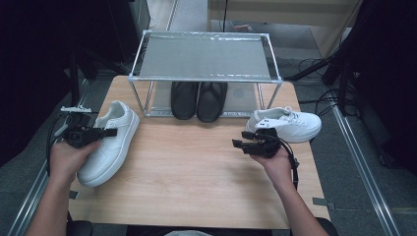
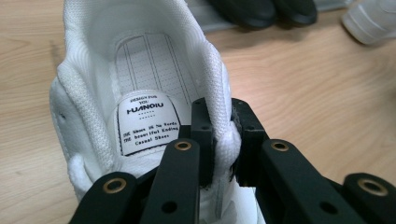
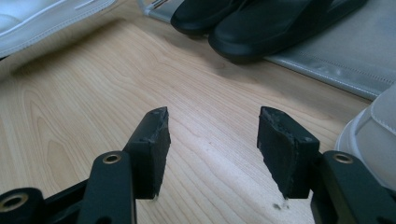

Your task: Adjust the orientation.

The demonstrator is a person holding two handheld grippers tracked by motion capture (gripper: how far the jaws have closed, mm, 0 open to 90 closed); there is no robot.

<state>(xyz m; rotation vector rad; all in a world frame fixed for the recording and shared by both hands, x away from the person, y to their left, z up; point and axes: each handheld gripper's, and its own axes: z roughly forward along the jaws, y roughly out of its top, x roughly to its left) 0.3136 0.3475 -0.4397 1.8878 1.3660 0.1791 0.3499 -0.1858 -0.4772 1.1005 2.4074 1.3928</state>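
Observation:
A white sneaker (image 1: pixel 110 145) lies at the table's left, toe toward the person. My left gripper (image 1: pixel 112 132) is shut on the padded rim of its opening: in the left gripper view the two jaws (image 2: pixel 223 135) pinch the rim of the sneaker (image 2: pixel 140 60), one jaw inside, one outside. A second white sneaker (image 1: pixel 291 125) lies at the right, in front of the rack. My right gripper (image 1: pixel 238 141) hovers just left of it, open, with bare wood between its jaws (image 3: pixel 212 140); that sneaker's edge (image 3: pixel 373 126) shows at the right.
A metal two-tier rack (image 1: pixel 204 56) stands at the back of the wooden table (image 1: pixel 187 172). A pair of black slippers (image 1: pixel 199 101) sits on its lower shelf (image 3: pixel 336 56). Cables and dark stands flank the table.

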